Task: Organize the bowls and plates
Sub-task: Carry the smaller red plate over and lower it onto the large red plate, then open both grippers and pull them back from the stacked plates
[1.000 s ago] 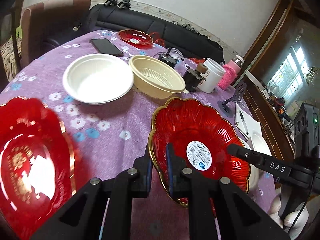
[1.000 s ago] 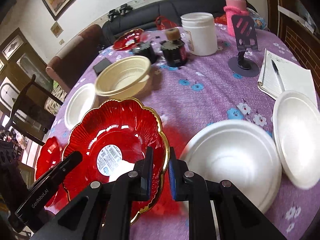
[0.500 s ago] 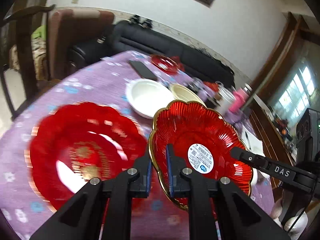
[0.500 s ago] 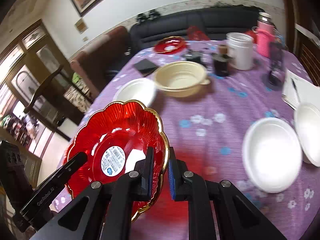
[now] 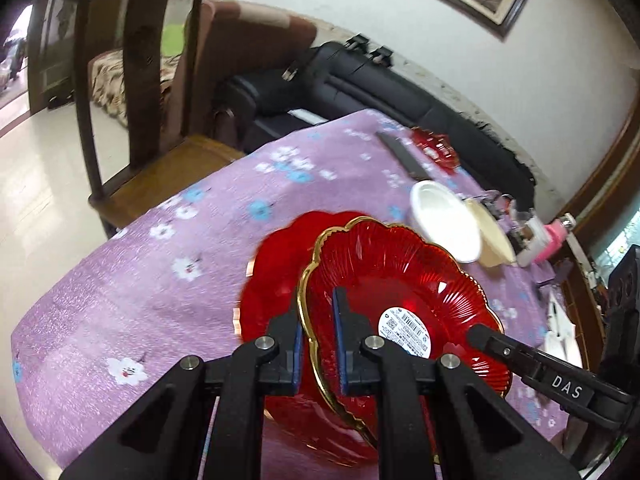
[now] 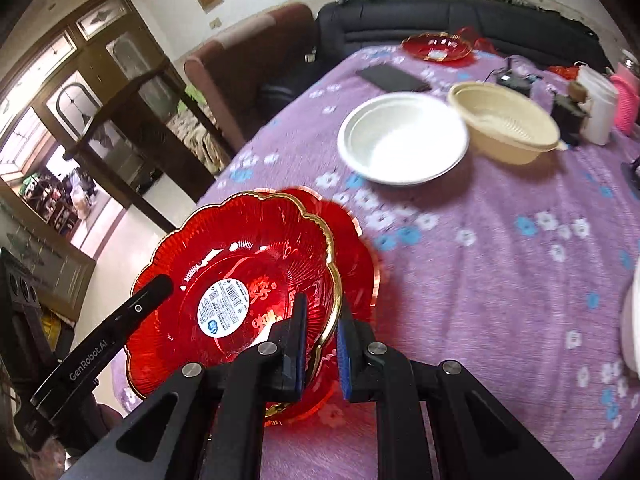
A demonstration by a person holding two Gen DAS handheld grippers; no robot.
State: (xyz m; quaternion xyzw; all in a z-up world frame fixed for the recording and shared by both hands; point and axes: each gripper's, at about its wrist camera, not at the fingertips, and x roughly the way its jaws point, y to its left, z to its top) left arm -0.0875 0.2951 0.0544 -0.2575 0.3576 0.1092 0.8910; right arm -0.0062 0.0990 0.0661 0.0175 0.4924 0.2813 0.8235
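Note:
A red flower-shaped plate with a gold rim and a white barcode sticker (image 5: 400, 288) (image 6: 240, 264) hangs between both grippers, tilted. My left gripper (image 5: 316, 344) is shut on its near rim. My right gripper (image 6: 322, 332) is shut on the opposite rim. It hovers just over a second red plate (image 5: 276, 272) (image 6: 360, 248) lying on the purple flowered tablecloth (image 5: 160, 280); whether the two touch I cannot tell. Further back stand a white bowl (image 6: 400, 144) and a cream bowl (image 6: 504, 124). A small red dish (image 6: 436, 46) sits at the far edge.
A dark phone (image 6: 392, 78) lies near the small dish. A white jar (image 6: 600, 112), a pink bottle (image 6: 626, 104) and dark items crowd the far right. Another white bowl (image 6: 632, 328) peeks in at the right edge. A wooden chair (image 5: 136, 80) stands by the table's left edge.
Both grippers have carried the gold-rimmed plate leftward across the table. It now hangs over the second red plate, and the white bowls on the right have slid out of view.

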